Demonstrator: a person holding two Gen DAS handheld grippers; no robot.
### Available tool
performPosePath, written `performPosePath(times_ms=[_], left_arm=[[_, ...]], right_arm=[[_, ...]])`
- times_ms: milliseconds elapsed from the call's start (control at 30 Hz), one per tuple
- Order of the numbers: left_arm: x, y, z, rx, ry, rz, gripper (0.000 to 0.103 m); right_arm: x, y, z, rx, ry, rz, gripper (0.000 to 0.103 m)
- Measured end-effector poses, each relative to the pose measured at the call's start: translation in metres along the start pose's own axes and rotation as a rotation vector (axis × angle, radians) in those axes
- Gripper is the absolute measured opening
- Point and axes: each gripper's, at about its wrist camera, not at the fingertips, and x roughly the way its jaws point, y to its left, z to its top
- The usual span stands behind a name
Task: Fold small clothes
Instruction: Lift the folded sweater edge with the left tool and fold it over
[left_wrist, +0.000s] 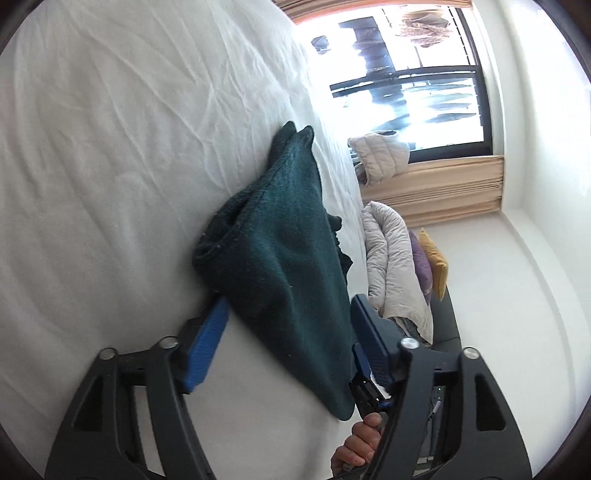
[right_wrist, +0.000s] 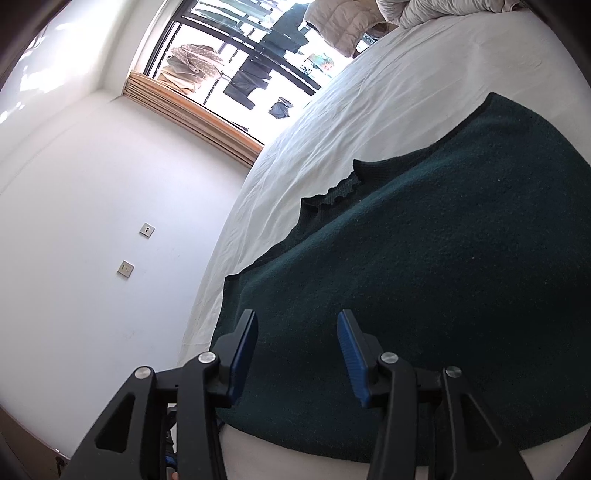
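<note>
Your left jaws stand spread wide, with the dark green knitted garment draped between them but neither blue pad pressing on it, so that side reads as let go. The left gripper sits rolled over, which is why the bed stands like a wall in its view; one pad lies against the white sheet under the folded edge, the other clear on the far side. That suits a flap just laid over: the cloth is doubled on itself there, with a rolled lip along the fold.

Your right jaws are parted about halfway, and the right gripper hovers over the garment's near hem with nothing pinched. In the right wrist view the garment lies spread flat near the bed's edge, its ribbed collar pointing toward the window. Holding it there keeps you ready to take the hem for the next fold, I judge. A hand grips the right gripper's handle below.
</note>
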Motion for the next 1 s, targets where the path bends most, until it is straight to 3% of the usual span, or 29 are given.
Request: performPosePath(times_ms=[67,267,533,767,900,933,1000], left_arm=[[0.004,-0.007,0.001,0.048,0.004,0.016,0.075],[0.015,-0.003,0.005,0.019,-0.012,0.017,0.075],[0.003,0.013,-0.001,-0.186,-0.052,0.019,0.073],[0.018,0.007,0.006,-0.084,-0.119,0.016,0.073],[0.030,0.008,0.024,-0.137,-0.129,-0.033,0.072],[0.032,0.007,0.028,-0.136,-0.119,-0.033,0.067],[0.035,0.005,0.034,-0.121,-0.086,-0.046,0.047]], right_arm=[[0.002,-0.002,-0.001,0.003,0.002,-0.009,0.049],[0.007,-0.001,-0.003,0.006,0.013,-0.006,0.049],[0.012,0.001,-0.004,0.004,0.024,0.000,0.049],[0.014,-0.001,-0.009,0.022,0.032,0.003,0.049],[0.014,0.004,-0.005,0.001,0.035,0.001,0.049],[0.016,0.005,-0.003,0.000,0.039,-0.002,0.049],[0.022,0.007,0.003,-0.013,0.052,-0.009,0.049]])
